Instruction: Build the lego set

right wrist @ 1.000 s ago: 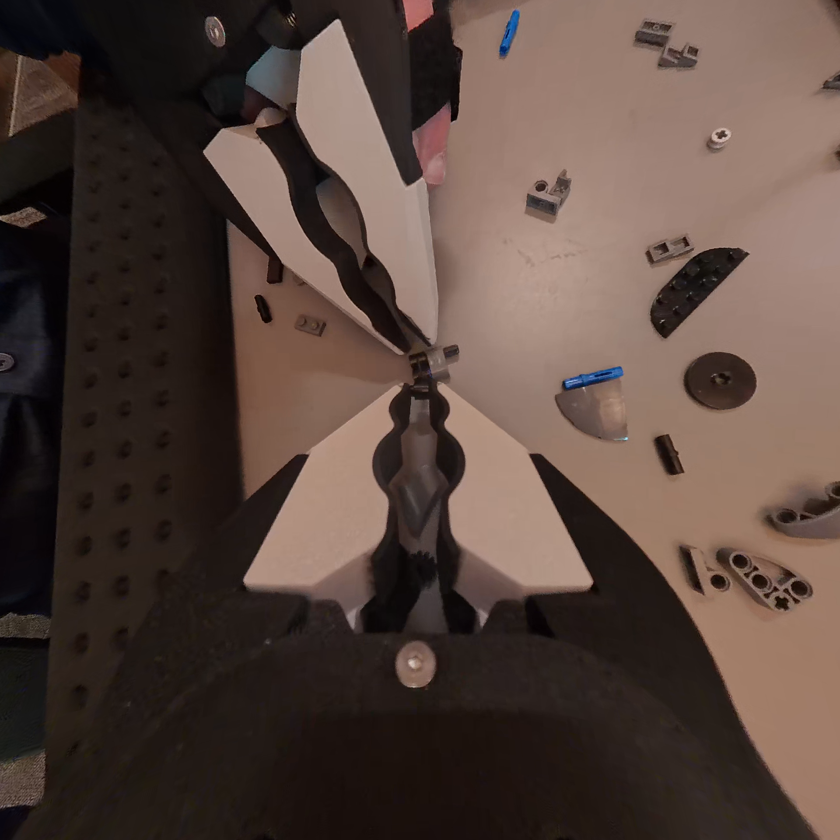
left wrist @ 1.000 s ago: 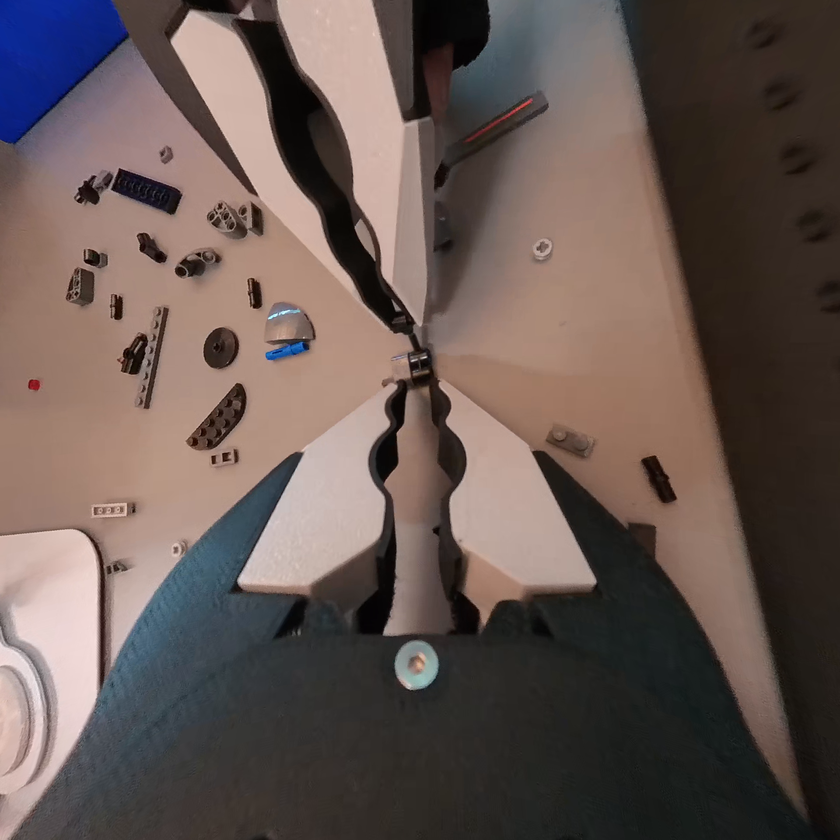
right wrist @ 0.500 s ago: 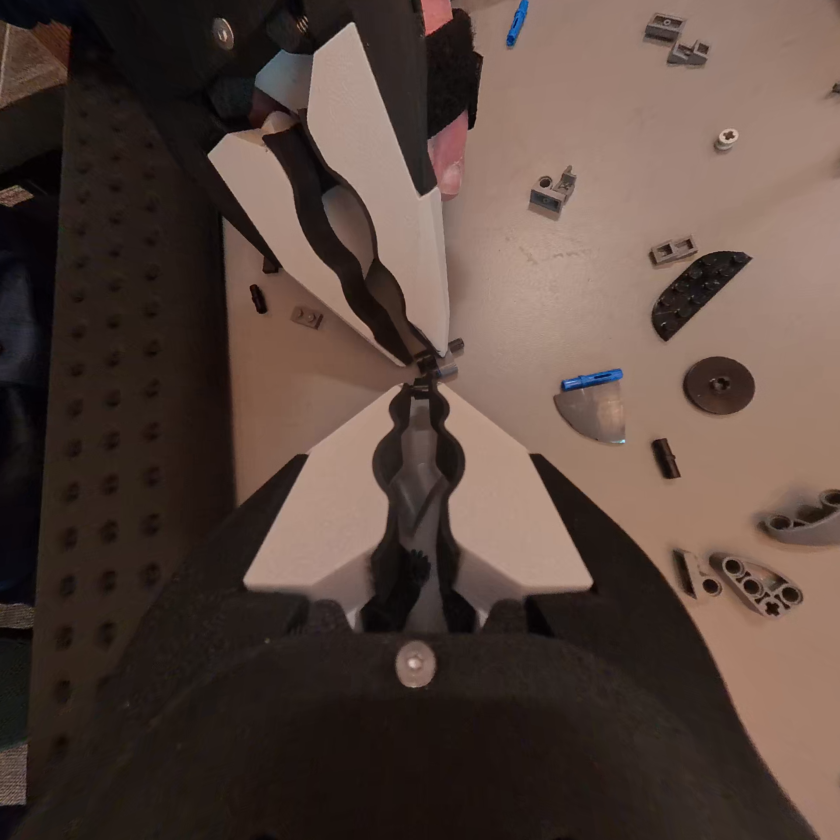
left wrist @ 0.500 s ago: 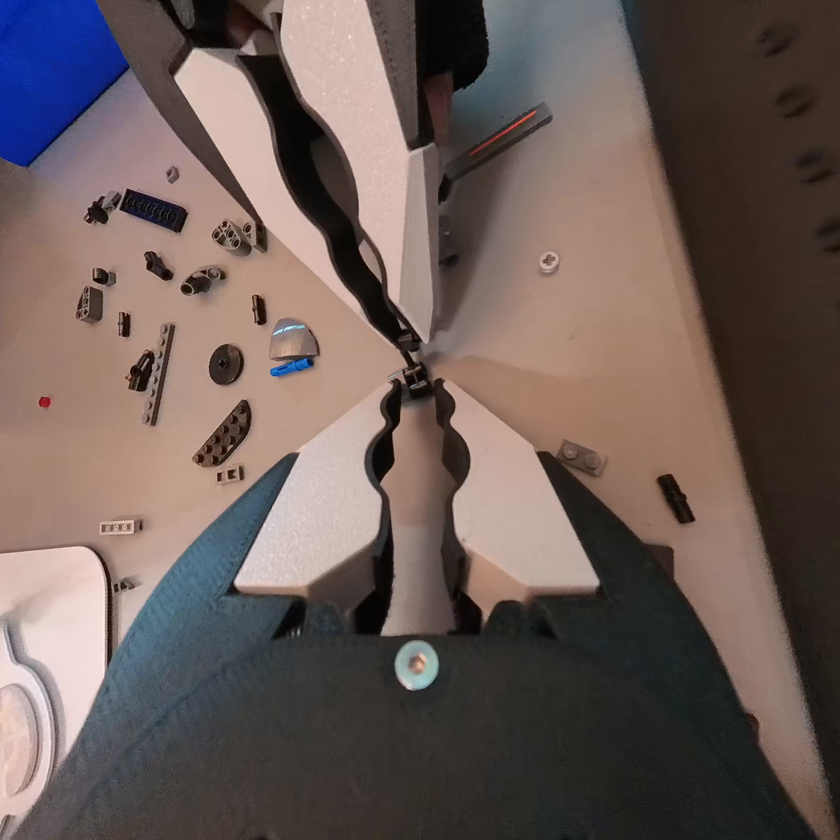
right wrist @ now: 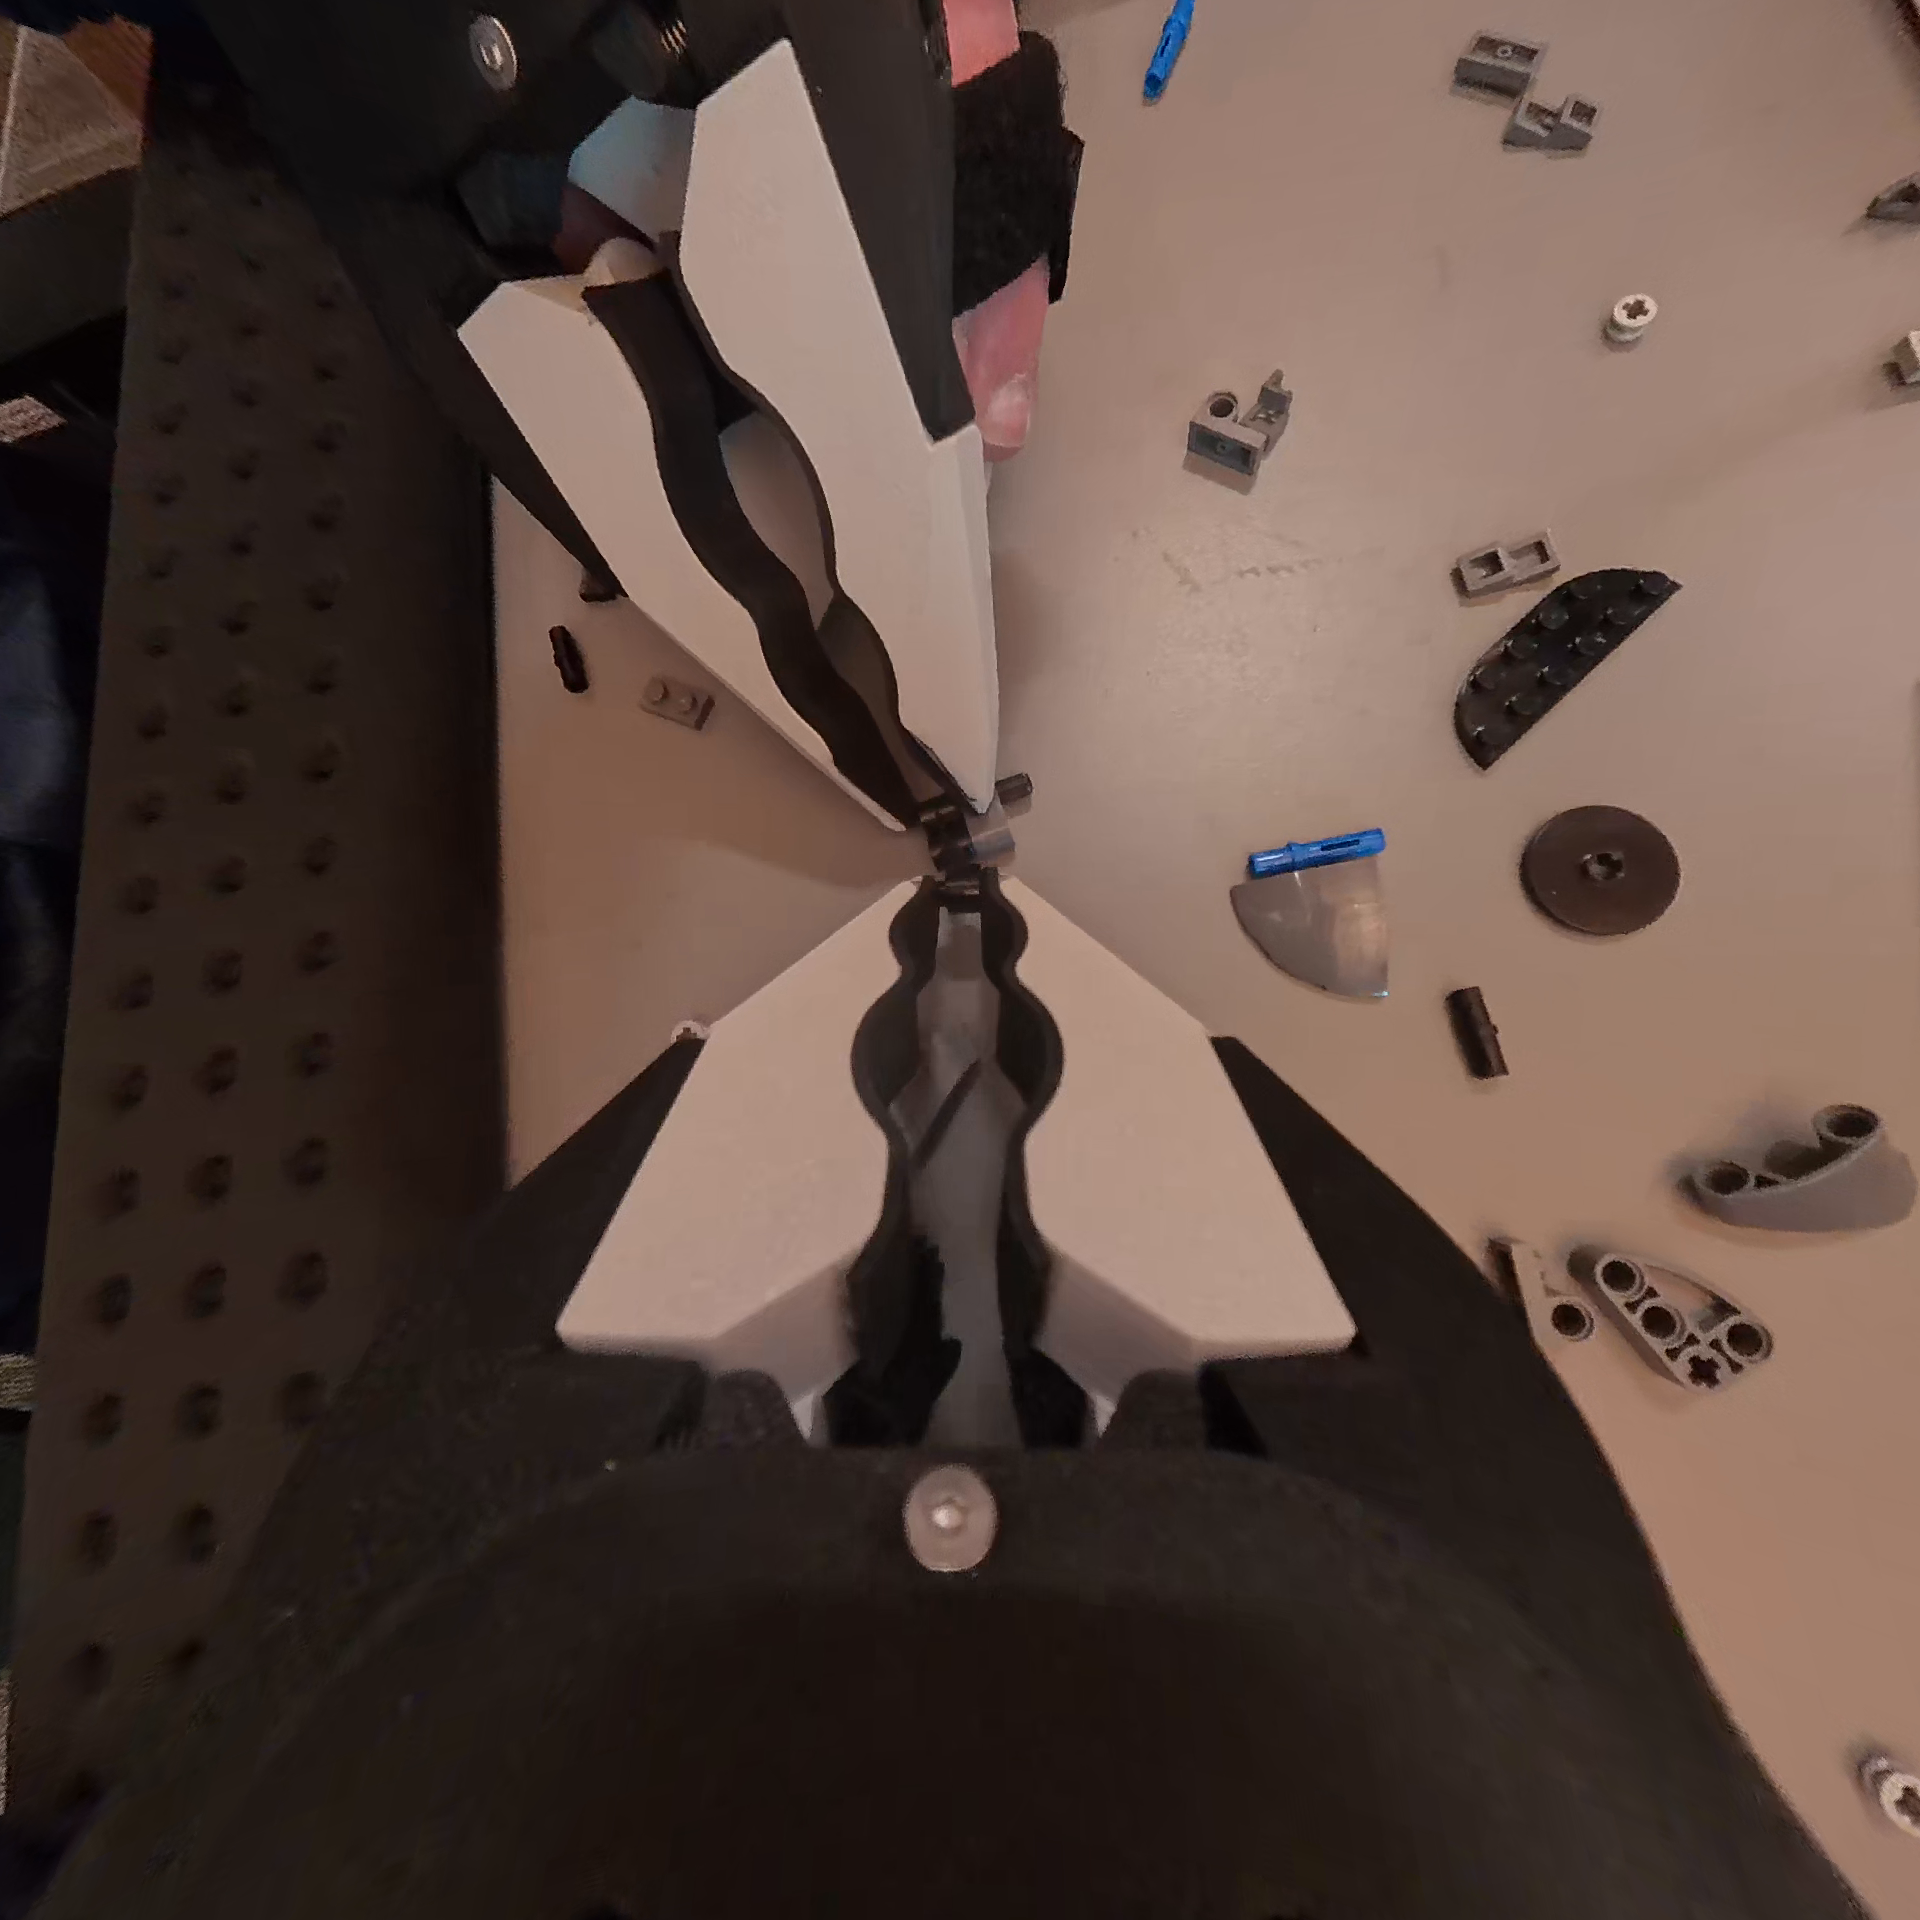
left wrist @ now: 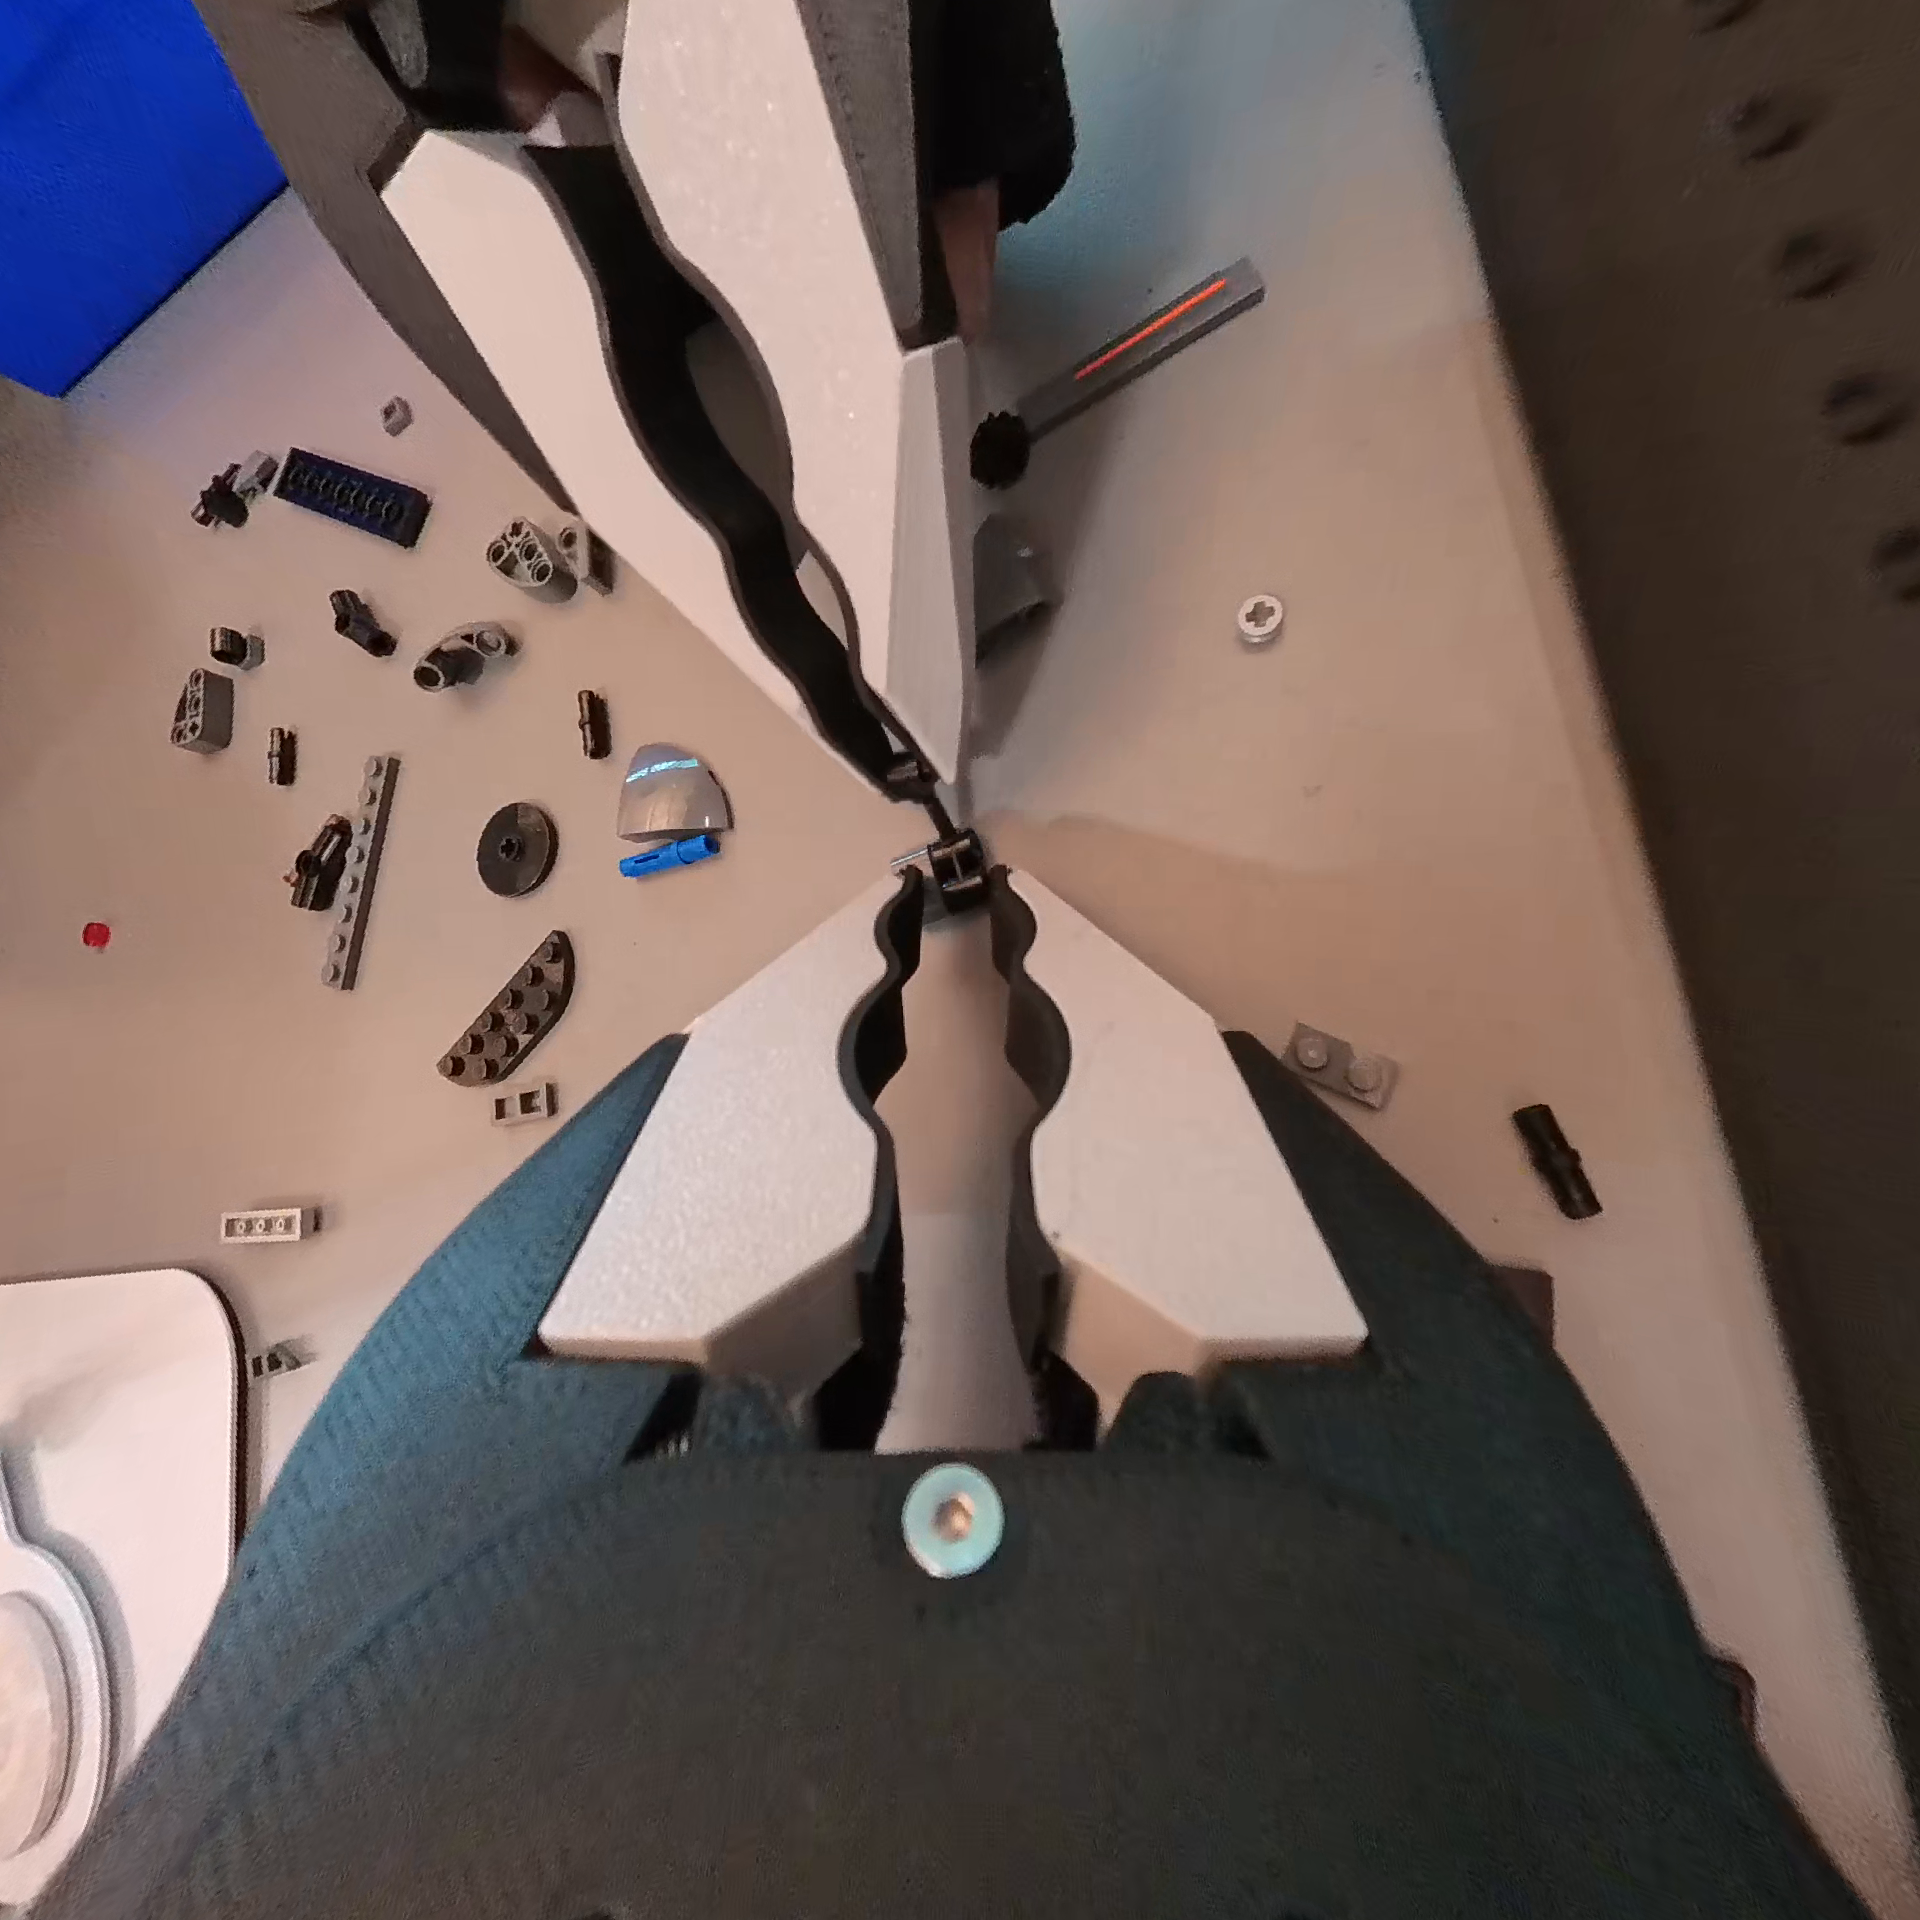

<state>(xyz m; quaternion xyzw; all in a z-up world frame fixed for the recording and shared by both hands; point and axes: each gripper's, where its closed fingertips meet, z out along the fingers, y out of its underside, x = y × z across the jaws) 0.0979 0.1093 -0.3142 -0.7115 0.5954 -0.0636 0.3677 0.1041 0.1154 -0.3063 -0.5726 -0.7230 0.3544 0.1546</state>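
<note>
Tilted since before, black connector (left wrist: pixel 956 871) stays pinched between both claws' tips; no writing legible.

The two tools meet tip to tip above the counter (left wrist: pixel 1299 883), left tool (left wrist: pixel 951 883) below, right tool (left wrist: pixel 920 774) above (in the left wrist view). Loose pieces lie to their left: a round disc (left wrist: pixel 516 848) beside a pin (left wrist: pixel 668 860).
</note>
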